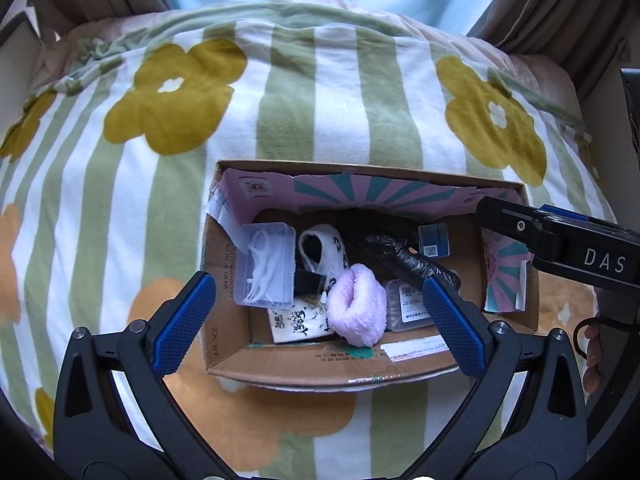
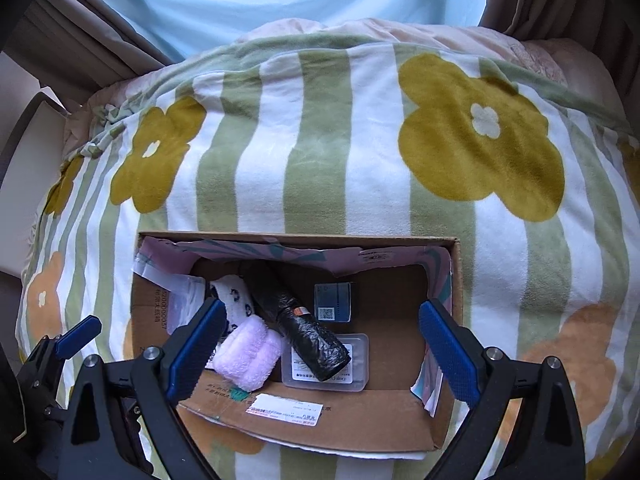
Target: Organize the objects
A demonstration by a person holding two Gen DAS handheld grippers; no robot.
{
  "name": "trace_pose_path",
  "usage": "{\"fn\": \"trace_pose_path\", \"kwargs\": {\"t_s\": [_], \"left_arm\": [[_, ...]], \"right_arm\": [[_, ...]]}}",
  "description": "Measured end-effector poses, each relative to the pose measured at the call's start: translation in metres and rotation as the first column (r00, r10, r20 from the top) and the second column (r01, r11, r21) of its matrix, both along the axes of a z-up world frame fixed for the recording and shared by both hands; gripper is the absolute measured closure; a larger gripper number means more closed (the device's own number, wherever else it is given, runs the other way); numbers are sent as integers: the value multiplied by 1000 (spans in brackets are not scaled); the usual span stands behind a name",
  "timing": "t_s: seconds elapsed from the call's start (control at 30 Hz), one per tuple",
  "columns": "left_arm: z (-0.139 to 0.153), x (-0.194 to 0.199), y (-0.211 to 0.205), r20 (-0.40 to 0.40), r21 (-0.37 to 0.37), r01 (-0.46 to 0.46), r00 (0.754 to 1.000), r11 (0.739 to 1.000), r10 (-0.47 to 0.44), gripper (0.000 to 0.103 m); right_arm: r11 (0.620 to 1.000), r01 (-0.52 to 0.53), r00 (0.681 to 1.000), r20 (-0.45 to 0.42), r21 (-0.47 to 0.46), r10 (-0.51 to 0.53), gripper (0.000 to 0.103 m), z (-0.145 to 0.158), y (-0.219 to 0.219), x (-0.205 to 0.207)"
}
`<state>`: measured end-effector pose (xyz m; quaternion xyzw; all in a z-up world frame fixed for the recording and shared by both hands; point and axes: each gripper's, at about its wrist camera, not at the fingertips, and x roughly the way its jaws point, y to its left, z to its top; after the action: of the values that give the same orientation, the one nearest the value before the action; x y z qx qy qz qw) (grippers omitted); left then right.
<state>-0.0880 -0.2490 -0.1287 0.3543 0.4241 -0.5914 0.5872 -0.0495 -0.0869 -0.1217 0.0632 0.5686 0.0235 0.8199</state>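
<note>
Both claws spread wide, holding nothing: left claw (image 1: 320, 320) and right claw (image 2: 320, 344) hover over the near edge of the cardboard box (image 1: 280, 372) on the bed's flowered blanket (image 1: 320, 100). Inside: pink fluffy cloth (image 1: 358, 306), soft and light, pinch across the middle; black bag roll (image 2: 310, 340) lying over a clear flat case (image 2: 358, 378), likely slick, grip mid-body; floss-pick box (image 1: 266, 264) rigid, take by its sides; small blue box (image 2: 334, 302) at the back.

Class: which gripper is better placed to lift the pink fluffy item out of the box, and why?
Left. The left gripper hangs open with the pink item between its fingers. The right gripper is also open but centred further right, over the black roll.
</note>
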Motion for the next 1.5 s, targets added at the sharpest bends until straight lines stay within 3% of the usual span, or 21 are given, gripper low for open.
{"fn": "trace_pose_path", "kwargs": {"t_s": [0.4, 0.67, 1.1, 1.5], "left_arm": [[99, 24, 73, 16, -101, 31, 999, 994, -30, 0], [135, 39, 132, 8, -139, 36, 999, 990, -35, 0], [138, 33, 197, 14, -153, 71, 997, 986, -70, 0], [139, 27, 201, 23, -153, 93, 996, 984, -90, 0]], "right_arm": [[995, -70, 990, 119, -73, 79, 7, 100, 39, -77], [995, -39, 981, 185, -92, 55, 7, 140, 39, -144], [992, -7, 984, 178, -125, 30, 7, 121, 24, -231], [991, -7, 981, 192, -136, 33, 7, 120, 23, -236]]}}
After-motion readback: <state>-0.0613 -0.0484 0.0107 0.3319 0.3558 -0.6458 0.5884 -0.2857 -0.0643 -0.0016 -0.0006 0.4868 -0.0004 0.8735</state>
